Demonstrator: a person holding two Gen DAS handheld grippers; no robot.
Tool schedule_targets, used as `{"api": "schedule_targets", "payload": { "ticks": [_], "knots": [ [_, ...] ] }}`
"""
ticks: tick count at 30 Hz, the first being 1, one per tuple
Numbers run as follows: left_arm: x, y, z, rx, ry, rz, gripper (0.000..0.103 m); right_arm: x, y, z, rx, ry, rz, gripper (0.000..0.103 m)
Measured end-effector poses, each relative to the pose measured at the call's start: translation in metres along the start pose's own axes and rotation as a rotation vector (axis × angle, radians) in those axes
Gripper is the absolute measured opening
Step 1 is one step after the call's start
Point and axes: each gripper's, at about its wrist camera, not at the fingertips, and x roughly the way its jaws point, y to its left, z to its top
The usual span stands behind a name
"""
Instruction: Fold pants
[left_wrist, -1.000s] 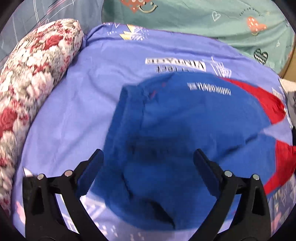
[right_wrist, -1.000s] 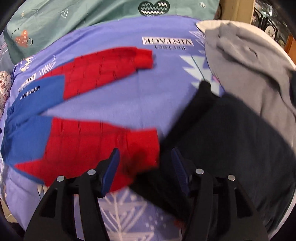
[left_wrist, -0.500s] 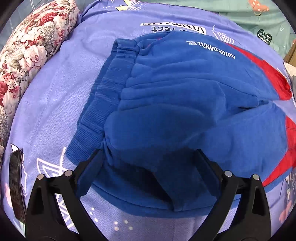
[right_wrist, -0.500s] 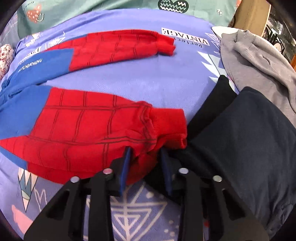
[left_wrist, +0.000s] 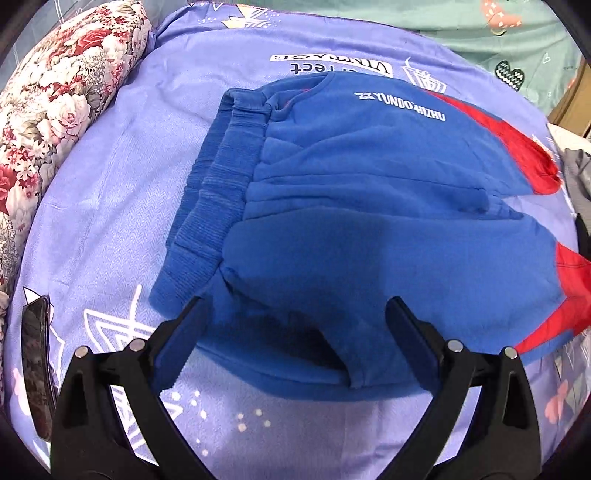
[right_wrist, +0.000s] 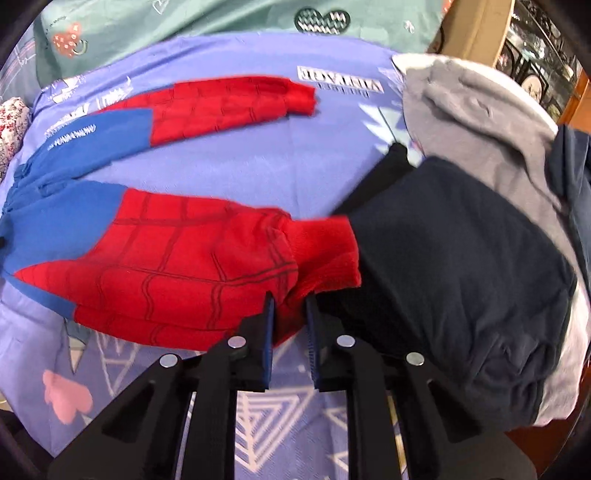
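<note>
The right hand-held gripper has just been closing, jaws now pinching the near red cuff of the pants spread on the bed. The left hand-held gripper hangs wide open, empty, over the blue waist. It should grip the waistband edge before lifting, keeping both ends level. The underside layers stay hidden.

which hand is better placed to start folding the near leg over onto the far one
Right. The right gripper has just been closing its jaws on the near leg's red cuff. The left gripper hangs open over the blue pants by the waistband, gripping nothing.
</note>
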Motion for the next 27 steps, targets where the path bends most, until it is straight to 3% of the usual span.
{"api": "schedule_targets", "payload": {
  "ticks": [2, 3, 4, 6, 10, 13, 15, 17, 19, 24, 27],
  "knots": [
    [-0.003, 0.002, -0.004, -0.005, 0.003, 0.011, 0.098, 0.016, 0.005, -0.005, -0.042, 0.066, -0.042, 0.039],
    [-0.005, 0.004, -0.005, -0.007, 0.000, 0.022, 0.098, 0.018, 0.008, -0.007, -0.059, 0.073, -0.085, 0.044],
    [-0.008, 0.006, -0.007, -0.012, -0.003, 0.028, 0.098, 0.013, 0.010, -0.006, -0.072, 0.050, -0.113, 0.050],
    [-0.016, 0.016, -0.010, -0.033, -0.013, 0.015, 0.098, -0.011, 0.011, -0.001, -0.068, -0.043, -0.108, 0.050],
    [-0.028, 0.035, -0.013, -0.077, -0.041, 0.022, 0.098, -0.057, 0.018, 0.014, -0.035, -0.246, -0.001, 0.052],
    [-0.021, 0.043, -0.010, -0.104, -0.036, 0.054, 0.098, -0.055, 0.066, 0.029, -0.117, -0.279, 0.226, 0.052],
    [-0.015, 0.044, -0.006, -0.111, -0.029, 0.077, 0.098, -0.040, 0.113, 0.037, -0.219, -0.270, 0.313, 0.040],
    [-0.009, 0.043, 0.001, -0.105, -0.027, 0.090, 0.098, -0.026, 0.150, 0.049, -0.296, -0.233, 0.369, 0.013],
    [-0.002, 0.037, 0.007, -0.087, -0.018, 0.102, 0.098, -0.012, 0.198, 0.063, -0.383, -0.192, 0.459, 0.009],
    [0.012, 0.043, 0.004, -0.075, 0.021, 0.212, 0.098, 0.009, 0.300, 0.079, -0.534, -0.102, 0.576, 0.009],
    [0.016, 0.062, -0.006, -0.097, 0.046, 0.238, 0.100, 0.027, 0.331, 0.071, -0.601, -0.027, 0.578, 0.009]
  ]
}}
